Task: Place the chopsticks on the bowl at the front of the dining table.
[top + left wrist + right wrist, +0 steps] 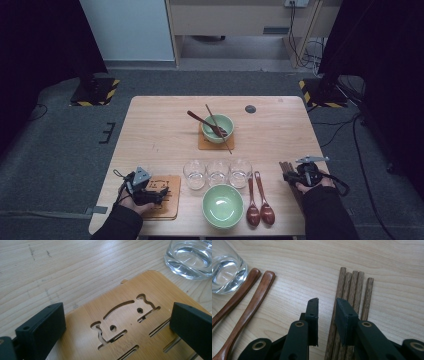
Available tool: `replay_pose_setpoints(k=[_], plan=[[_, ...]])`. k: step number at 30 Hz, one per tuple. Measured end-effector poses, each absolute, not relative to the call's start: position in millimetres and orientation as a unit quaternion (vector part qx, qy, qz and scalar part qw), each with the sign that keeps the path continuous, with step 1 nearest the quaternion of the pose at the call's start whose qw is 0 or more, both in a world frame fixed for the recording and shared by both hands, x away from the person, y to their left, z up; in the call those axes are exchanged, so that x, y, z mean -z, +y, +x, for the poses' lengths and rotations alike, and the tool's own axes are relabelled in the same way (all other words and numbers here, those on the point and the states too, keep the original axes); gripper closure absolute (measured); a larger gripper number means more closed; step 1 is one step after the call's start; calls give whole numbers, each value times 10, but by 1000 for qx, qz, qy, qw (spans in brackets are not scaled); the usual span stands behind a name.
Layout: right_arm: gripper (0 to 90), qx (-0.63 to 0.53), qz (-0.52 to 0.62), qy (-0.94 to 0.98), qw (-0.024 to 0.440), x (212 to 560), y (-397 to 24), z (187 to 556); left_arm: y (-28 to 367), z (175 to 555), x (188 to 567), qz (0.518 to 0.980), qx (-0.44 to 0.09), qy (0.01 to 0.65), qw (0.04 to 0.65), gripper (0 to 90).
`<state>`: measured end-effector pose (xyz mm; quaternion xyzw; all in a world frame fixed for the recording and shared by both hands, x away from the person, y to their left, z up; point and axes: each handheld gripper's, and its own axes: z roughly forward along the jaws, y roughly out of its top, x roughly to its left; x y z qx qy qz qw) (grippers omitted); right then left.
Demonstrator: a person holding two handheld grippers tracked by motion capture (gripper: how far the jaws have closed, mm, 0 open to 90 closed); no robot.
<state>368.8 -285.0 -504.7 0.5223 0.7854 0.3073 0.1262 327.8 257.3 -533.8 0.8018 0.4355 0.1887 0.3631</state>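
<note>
where the high view blurs, chopsticks (352, 290) count five.

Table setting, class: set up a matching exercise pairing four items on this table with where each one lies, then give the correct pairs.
Things:
1. chopstick bundle
2. wooden spoons
3. cut-out wooden coaster
4. far green bowl

Places:
A. on a coaster at the table's middle
B. under the left gripper
C. right of the near bowl
D. at the right gripper

Pairs: 1-D, 2-C, 3-B, 4-A
</note>
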Motion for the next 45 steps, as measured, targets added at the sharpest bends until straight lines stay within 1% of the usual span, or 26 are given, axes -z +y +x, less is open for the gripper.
replay_pose_setpoints(k=[8,45], plan=[[730,-295,529,788,113,5078,-2845,3695,2581,3280,5337,800,-187,437,366,0],[719,-300,532,785,109,5085,-2852,3708,2567,3277,5338,803,-191,434,360,0]])
